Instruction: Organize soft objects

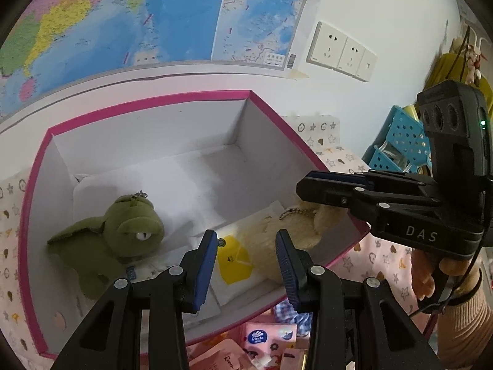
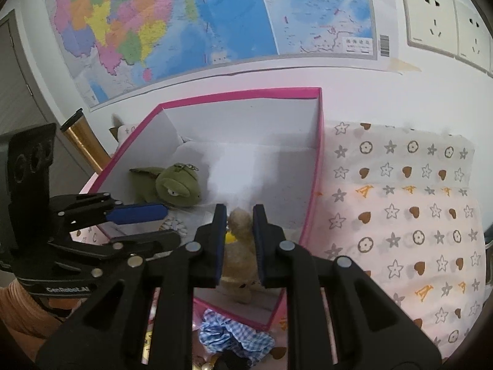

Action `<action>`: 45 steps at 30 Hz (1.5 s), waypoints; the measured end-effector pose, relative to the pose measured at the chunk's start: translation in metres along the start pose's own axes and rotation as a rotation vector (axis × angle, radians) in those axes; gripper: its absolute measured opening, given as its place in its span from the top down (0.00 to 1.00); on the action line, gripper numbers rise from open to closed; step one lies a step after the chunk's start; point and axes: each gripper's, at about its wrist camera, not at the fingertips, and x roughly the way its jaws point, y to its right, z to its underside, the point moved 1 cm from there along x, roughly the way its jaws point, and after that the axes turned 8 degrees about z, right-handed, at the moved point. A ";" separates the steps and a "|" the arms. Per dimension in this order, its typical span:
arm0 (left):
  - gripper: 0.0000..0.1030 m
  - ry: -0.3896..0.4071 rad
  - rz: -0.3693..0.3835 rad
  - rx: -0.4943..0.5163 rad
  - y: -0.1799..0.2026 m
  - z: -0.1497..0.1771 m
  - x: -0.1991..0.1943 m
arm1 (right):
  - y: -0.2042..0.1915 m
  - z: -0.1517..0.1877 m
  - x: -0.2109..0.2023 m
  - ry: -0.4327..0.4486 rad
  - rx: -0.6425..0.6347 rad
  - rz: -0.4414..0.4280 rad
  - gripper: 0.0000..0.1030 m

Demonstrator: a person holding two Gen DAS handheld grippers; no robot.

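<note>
A pink-rimmed box with a white inside stands on a patterned cloth. Inside on the left lies a green plush toy. My right gripper is shut on a beige plush toy and holds it over the box's near right corner. My left gripper hangs over the box's front part with its fingers apart and nothing pressed between them. Below it in the box lies a white packet with a yellow label.
A map and wall sockets are on the wall behind the box. A star-and-heart cloth spreads to the right. A blue checked cloth and pink tissue packs lie before the box. A blue basket stands far right.
</note>
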 end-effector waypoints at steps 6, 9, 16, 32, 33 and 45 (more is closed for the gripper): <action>0.62 0.023 -0.014 0.003 0.004 0.002 -0.009 | -0.002 -0.005 0.005 -0.006 -0.015 0.001 0.73; 0.61 0.027 -0.017 0.002 0.005 0.004 -0.011 | -0.002 -0.015 0.006 0.011 -0.010 -0.011 0.72; 0.60 0.038 -0.019 -0.011 0.004 0.009 -0.018 | -0.007 -0.027 -0.004 0.040 -0.017 -0.026 0.69; 0.57 0.095 0.036 0.051 0.032 0.026 -0.046 | 0.004 0.021 -0.059 0.056 -0.044 0.003 0.68; 0.54 0.095 0.054 0.065 0.037 0.030 -0.049 | 0.004 0.027 -0.065 0.054 -0.049 -0.007 0.68; 0.52 -0.030 0.190 0.192 0.090 0.085 -0.028 | 0.028 0.132 -0.070 -0.129 0.015 0.016 0.37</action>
